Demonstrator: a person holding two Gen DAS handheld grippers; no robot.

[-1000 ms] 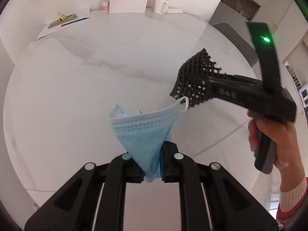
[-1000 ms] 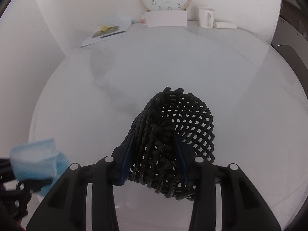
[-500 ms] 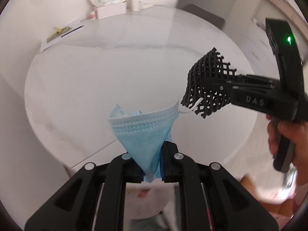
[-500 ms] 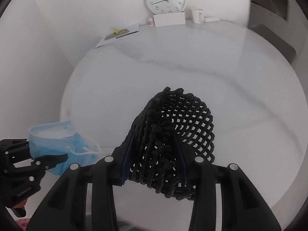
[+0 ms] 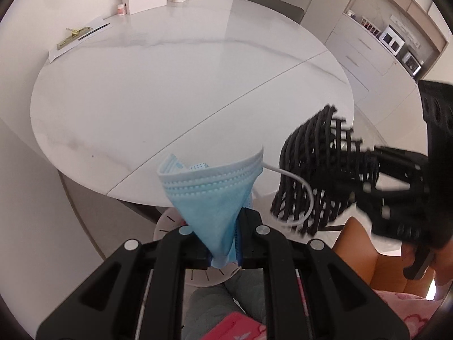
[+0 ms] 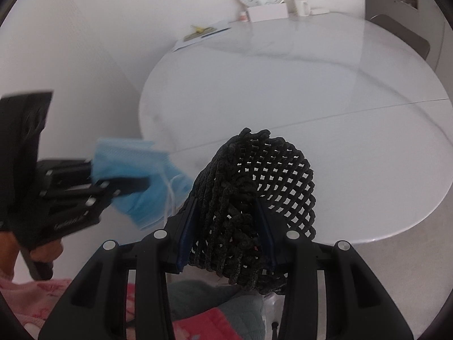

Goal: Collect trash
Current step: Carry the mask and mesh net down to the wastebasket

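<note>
L gripper [image 5: 223, 243] jaws pinched on limp, light blue mask [image 5: 212, 195] at fold; R gripper [image 6: 226, 235] jaws clamp soft, squashy black mesh [image 6: 254, 198] mid-body, both off surface [image 5: 170, 85].

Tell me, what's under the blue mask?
Under the blue mask, the left gripper pinches its bottom. Below shows a white slotted disc; the gripper covers most of it.

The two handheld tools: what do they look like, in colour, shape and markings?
Both the left tool and the right tool are matte black plastic with angular open-frame linkages, silver round screw heads and blue pads inside the fingers. The left tool's side bears lettering too blurred to read. A pink patterned sleeve shows below it.
</note>
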